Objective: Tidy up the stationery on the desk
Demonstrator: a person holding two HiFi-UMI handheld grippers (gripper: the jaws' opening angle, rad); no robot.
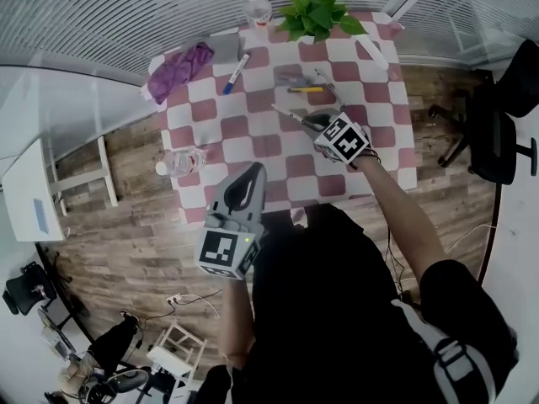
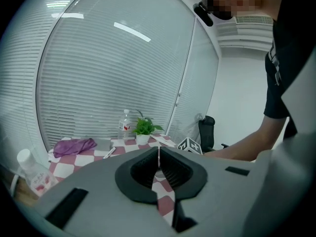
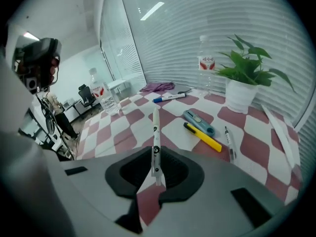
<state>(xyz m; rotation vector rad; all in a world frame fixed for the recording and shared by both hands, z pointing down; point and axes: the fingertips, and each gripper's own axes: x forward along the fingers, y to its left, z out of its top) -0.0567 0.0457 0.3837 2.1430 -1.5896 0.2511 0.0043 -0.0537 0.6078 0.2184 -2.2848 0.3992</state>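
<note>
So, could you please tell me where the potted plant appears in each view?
Head view: potted plant top centre.
Left gripper view: potted plant small, left of centre.
Right gripper view: potted plant upper right.
Shared landmark: the upright water bottle beside it.

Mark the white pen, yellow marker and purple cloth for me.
white pen (image 3: 155,144): right gripper view, middle of the barrel.
yellow marker (image 3: 204,137): right gripper view, middle of its yellow body.
purple cloth (image 1: 180,71): head view, centre of the crumpled fabric.
</note>
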